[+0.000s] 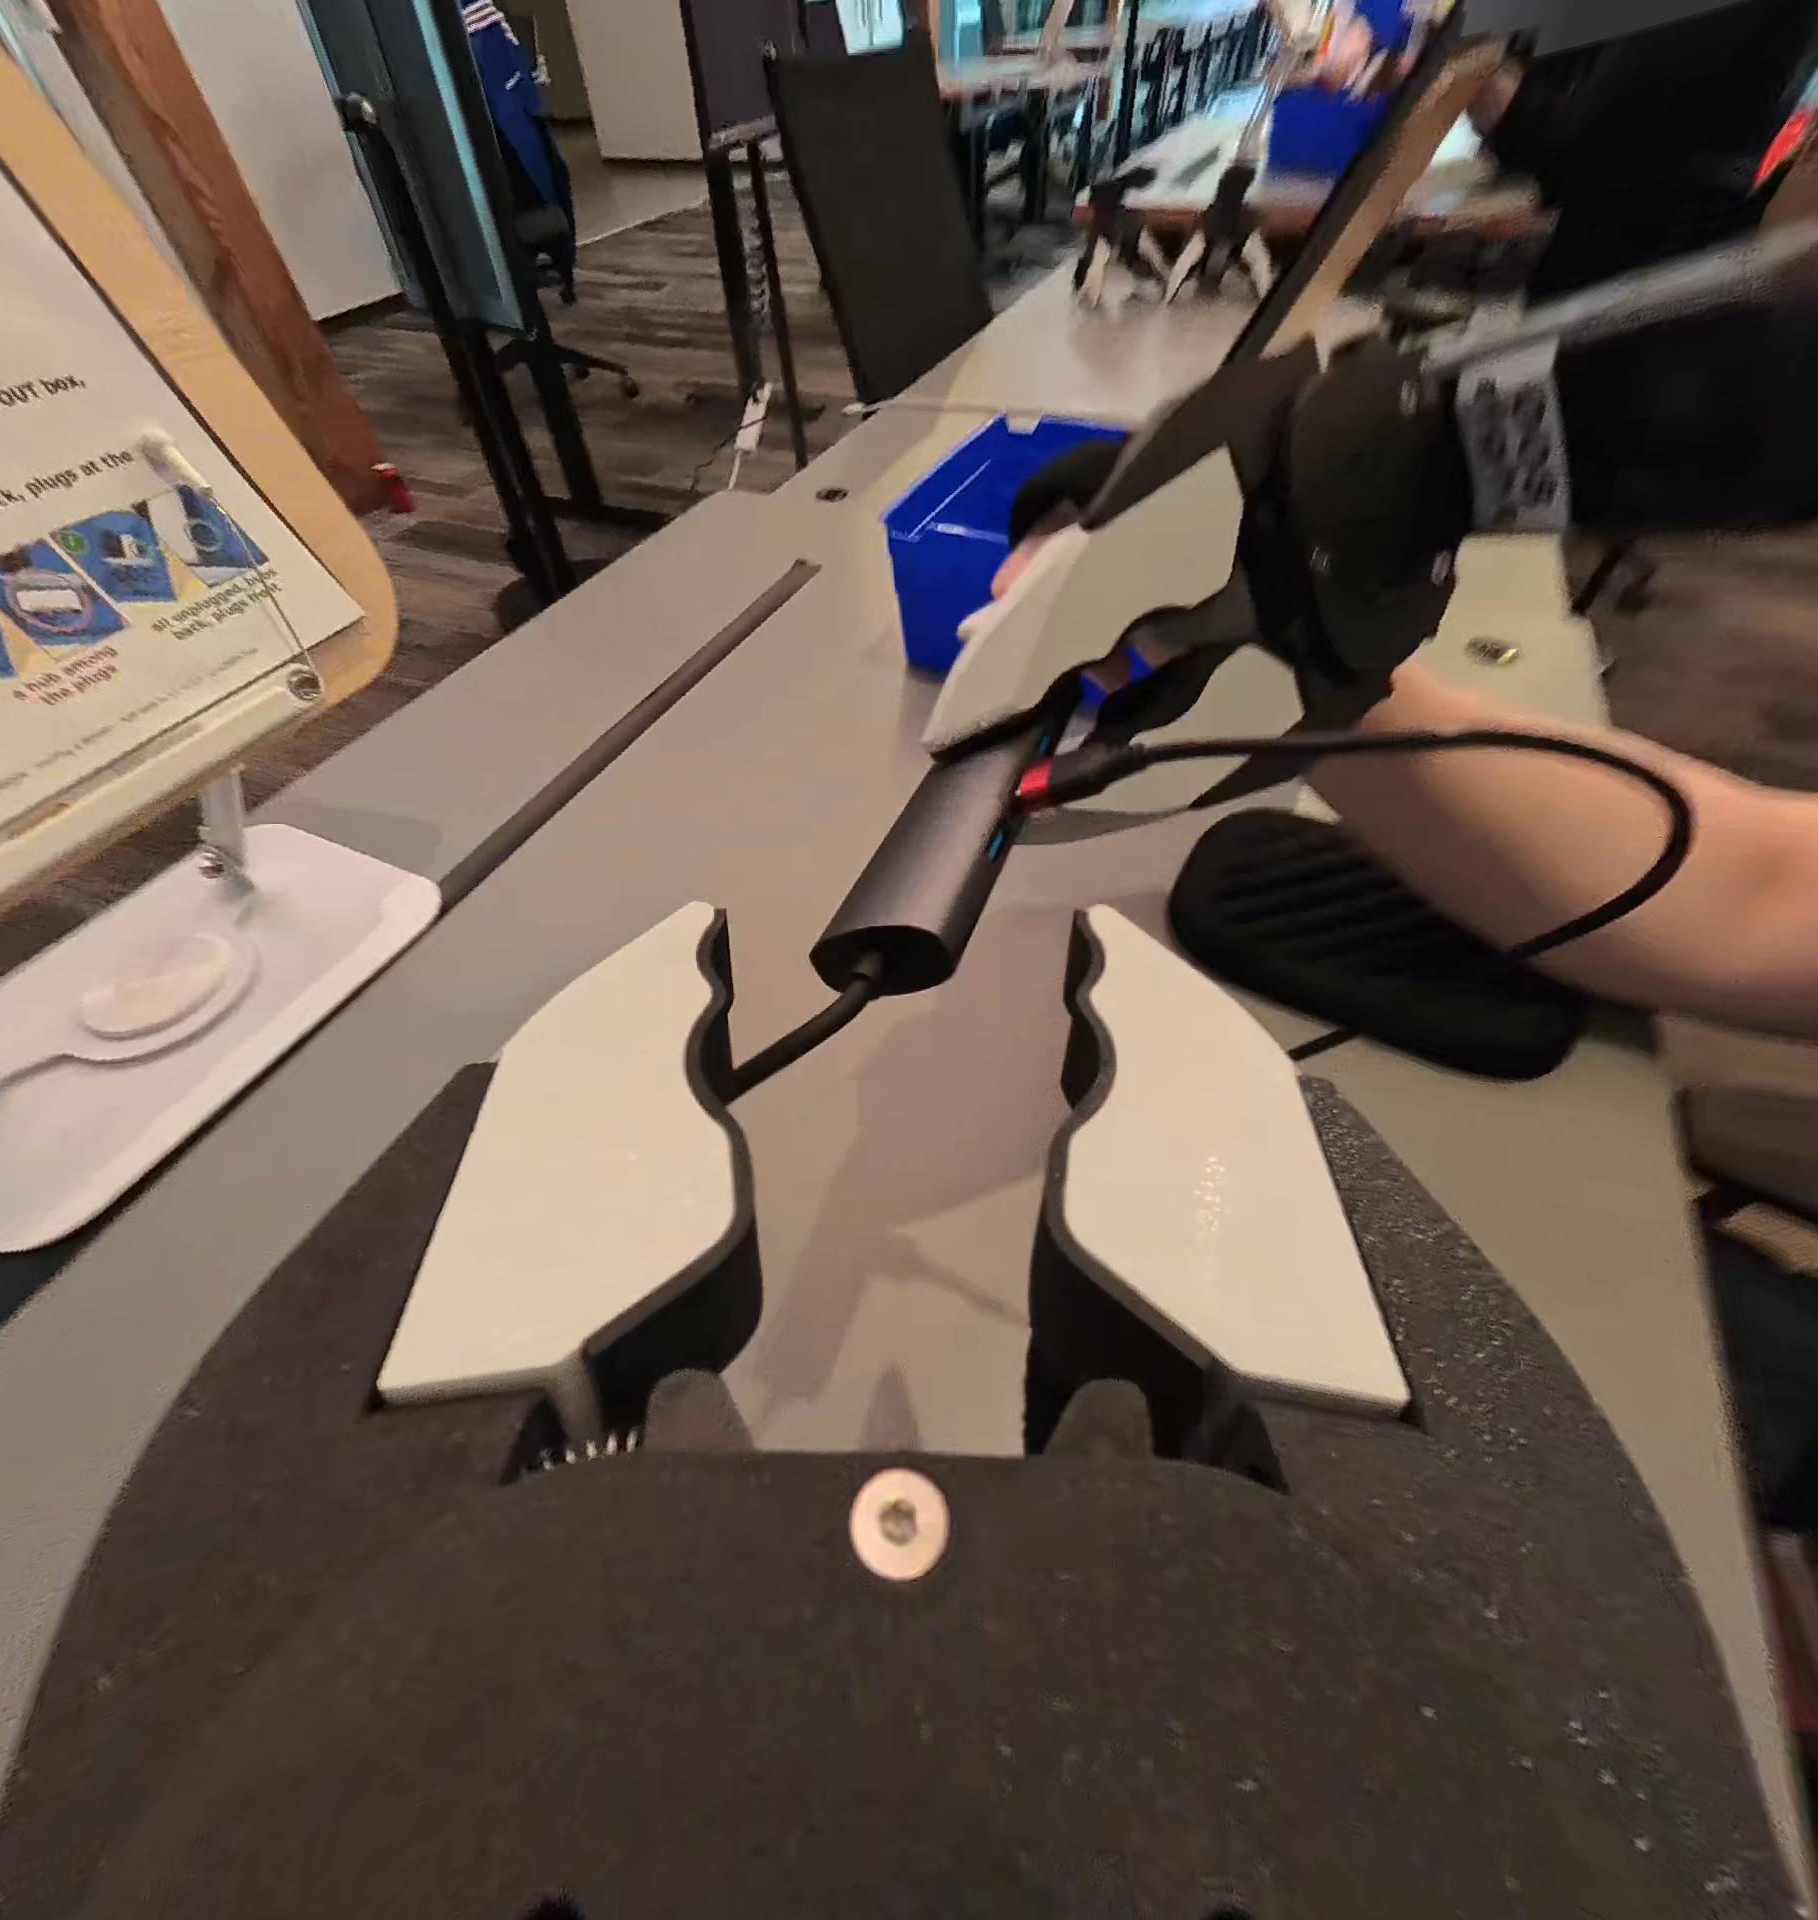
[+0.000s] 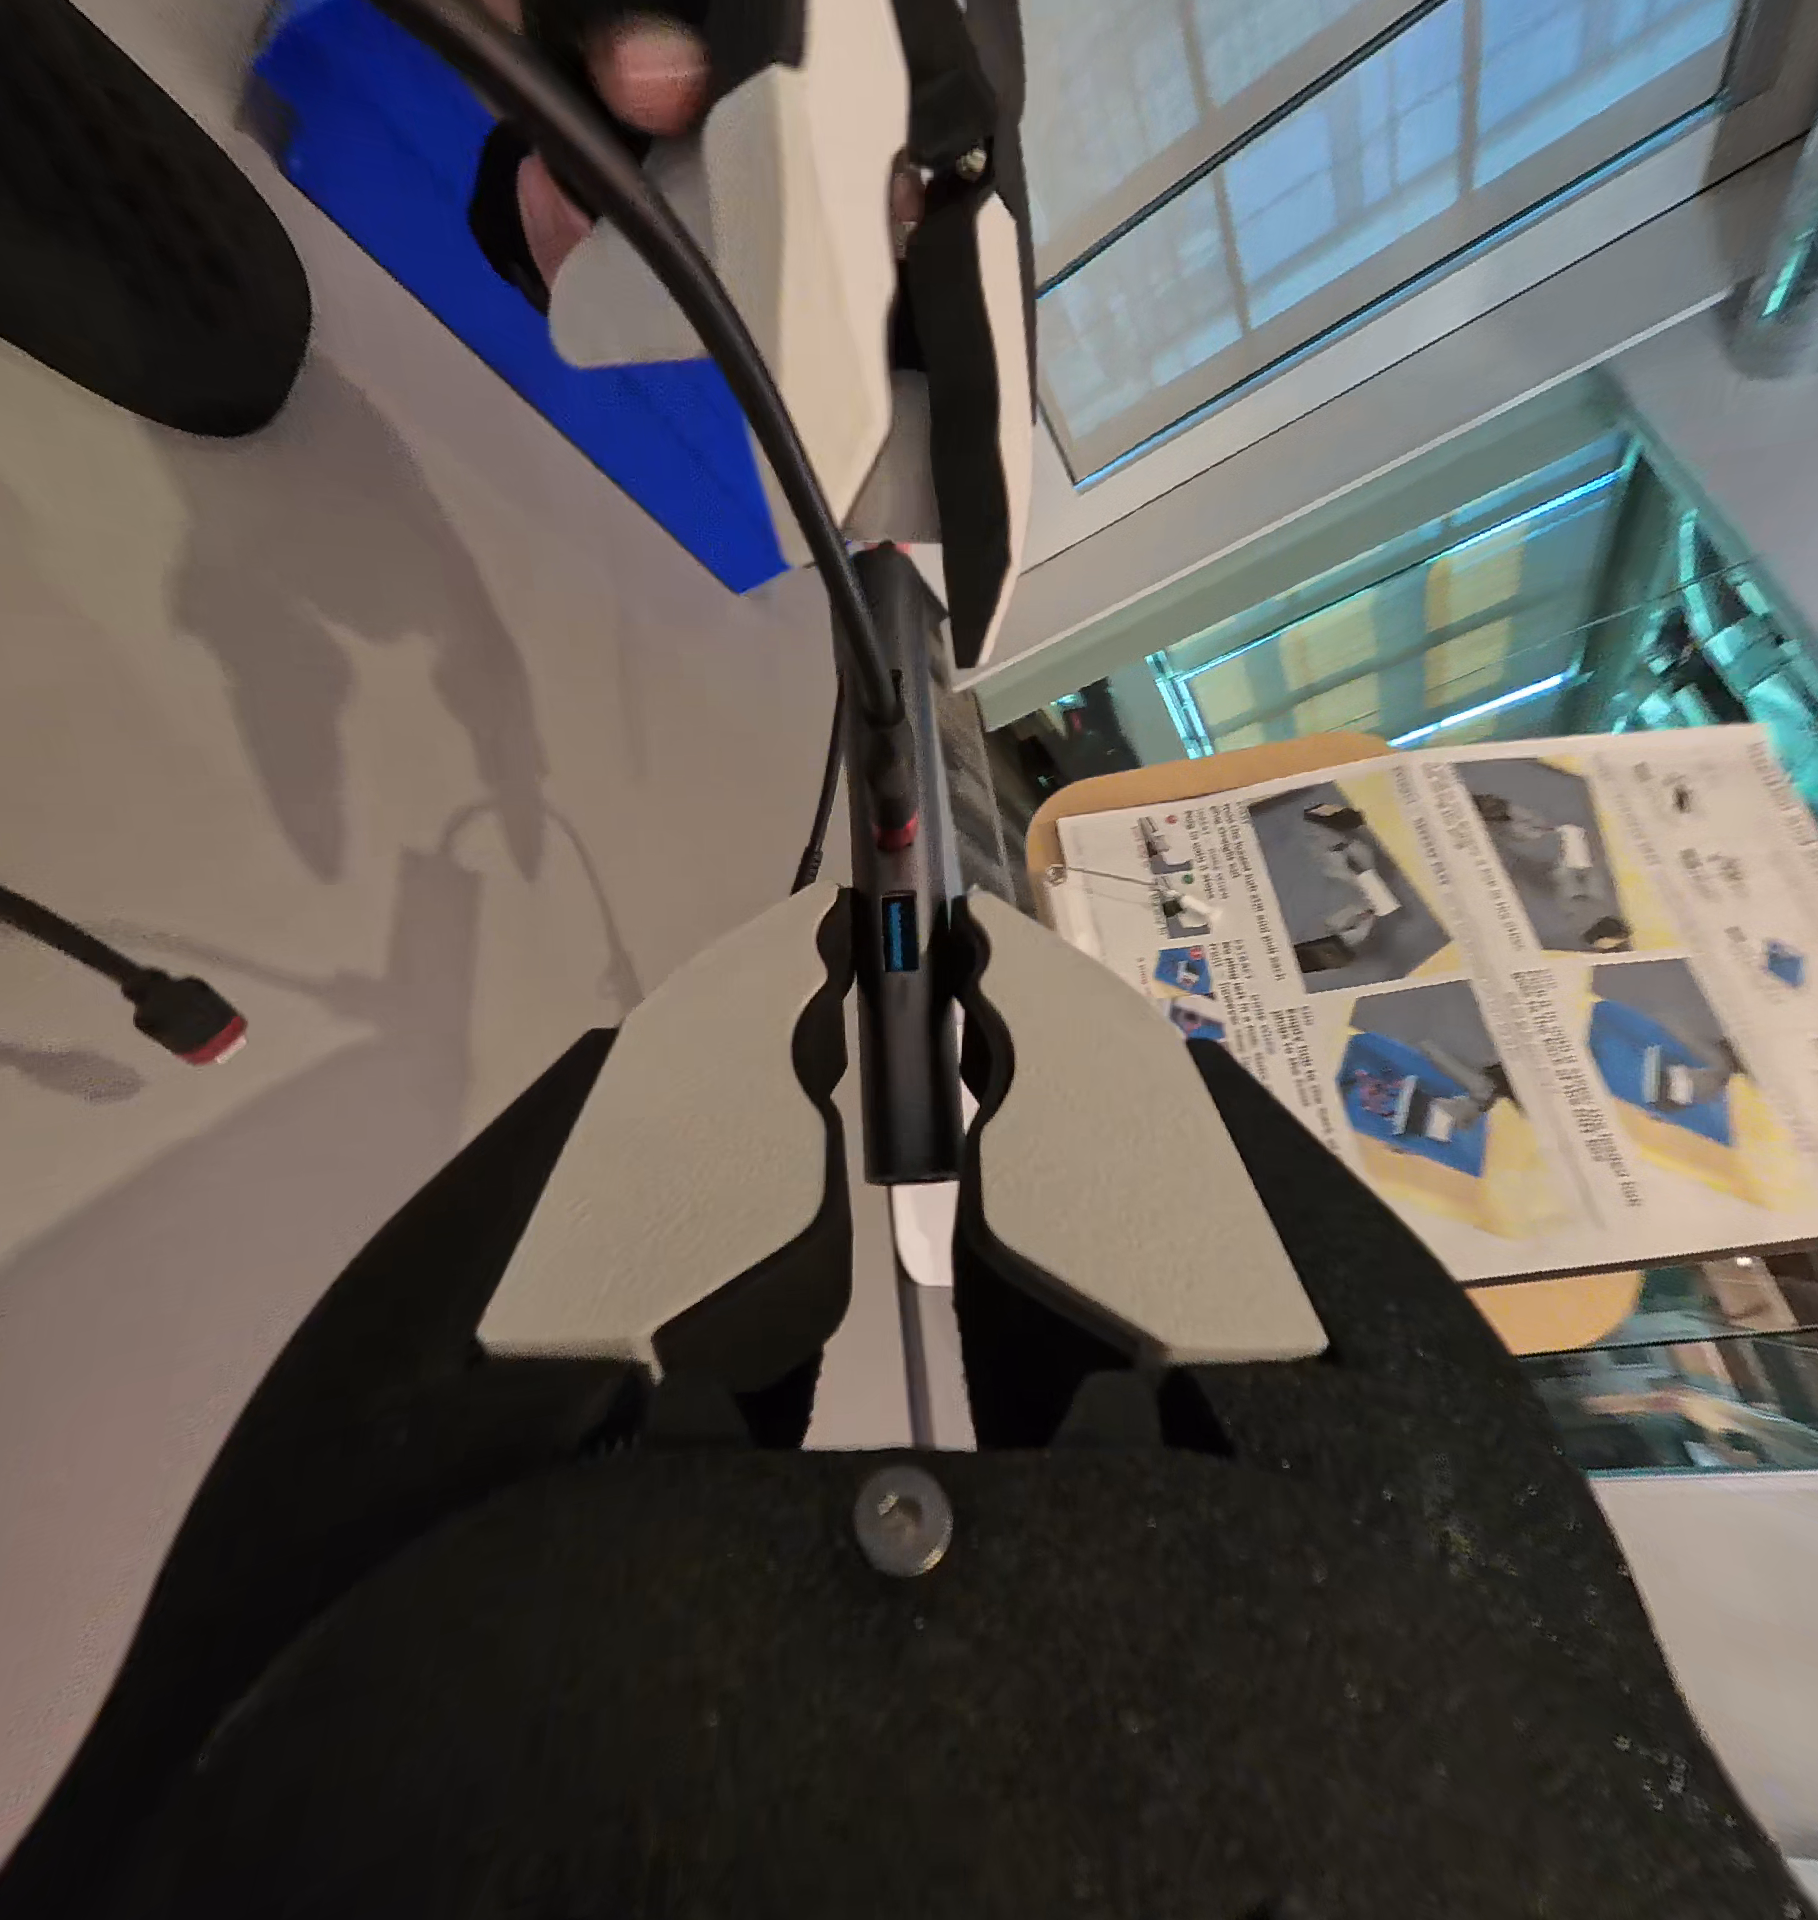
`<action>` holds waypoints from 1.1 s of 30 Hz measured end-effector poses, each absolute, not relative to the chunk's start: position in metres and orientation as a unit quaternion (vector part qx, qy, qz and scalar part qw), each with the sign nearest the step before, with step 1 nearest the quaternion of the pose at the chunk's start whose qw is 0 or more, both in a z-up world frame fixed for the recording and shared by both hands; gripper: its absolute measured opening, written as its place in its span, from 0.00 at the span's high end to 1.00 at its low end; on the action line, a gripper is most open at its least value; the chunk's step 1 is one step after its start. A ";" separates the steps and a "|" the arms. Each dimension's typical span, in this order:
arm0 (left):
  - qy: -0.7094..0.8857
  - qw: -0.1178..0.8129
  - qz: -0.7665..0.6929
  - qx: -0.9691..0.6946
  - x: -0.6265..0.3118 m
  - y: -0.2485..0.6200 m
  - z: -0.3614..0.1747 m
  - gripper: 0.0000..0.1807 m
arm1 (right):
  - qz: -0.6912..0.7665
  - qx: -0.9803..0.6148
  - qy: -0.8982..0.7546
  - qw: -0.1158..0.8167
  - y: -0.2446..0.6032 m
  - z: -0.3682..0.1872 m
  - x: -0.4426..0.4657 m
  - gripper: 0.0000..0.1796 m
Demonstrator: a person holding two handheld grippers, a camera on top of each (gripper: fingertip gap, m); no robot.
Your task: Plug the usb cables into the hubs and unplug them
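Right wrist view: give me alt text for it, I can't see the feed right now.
The right hand-held gripper is shut on a black hub, whose blue port faces the camera. Farther along the hub, a red-collared plug on a black cable sits in it. A loose red-tipped plug lies on the grey table at left.

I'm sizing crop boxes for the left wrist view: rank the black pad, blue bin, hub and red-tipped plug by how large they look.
1. Black pad
2. Blue bin, partly hidden and farther off, so the top two are uncertain
3. Hub
4. Red-tipped plug
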State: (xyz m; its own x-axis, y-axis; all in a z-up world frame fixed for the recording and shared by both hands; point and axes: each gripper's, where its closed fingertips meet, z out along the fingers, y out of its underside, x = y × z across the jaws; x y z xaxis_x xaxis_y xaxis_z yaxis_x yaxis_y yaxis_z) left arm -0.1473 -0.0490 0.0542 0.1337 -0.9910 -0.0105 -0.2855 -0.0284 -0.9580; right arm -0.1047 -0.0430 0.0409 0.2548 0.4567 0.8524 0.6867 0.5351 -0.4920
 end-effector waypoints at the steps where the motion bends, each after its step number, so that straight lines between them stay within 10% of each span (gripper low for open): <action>1: 0.521 0.442 -0.412 -0.603 -0.148 -0.050 0.059 0.65 | -0.096 -0.468 -0.605 0.637 -0.044 0.043 -0.106 0.91; 33: 0.528 0.294 -0.512 -0.611 -0.154 -0.046 0.053 0.72 | -0.162 -0.482 -0.526 0.681 -0.022 0.057 -0.070 0.91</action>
State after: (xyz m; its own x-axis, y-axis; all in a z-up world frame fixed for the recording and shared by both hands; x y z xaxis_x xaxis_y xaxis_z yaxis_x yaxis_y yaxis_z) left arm -0.1536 -0.0464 0.0530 -0.0808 -0.9459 0.3144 -0.3436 -0.2696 -0.8996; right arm -0.0696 -0.0217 0.0574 0.3933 0.2868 0.8735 0.7281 0.4830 -0.4864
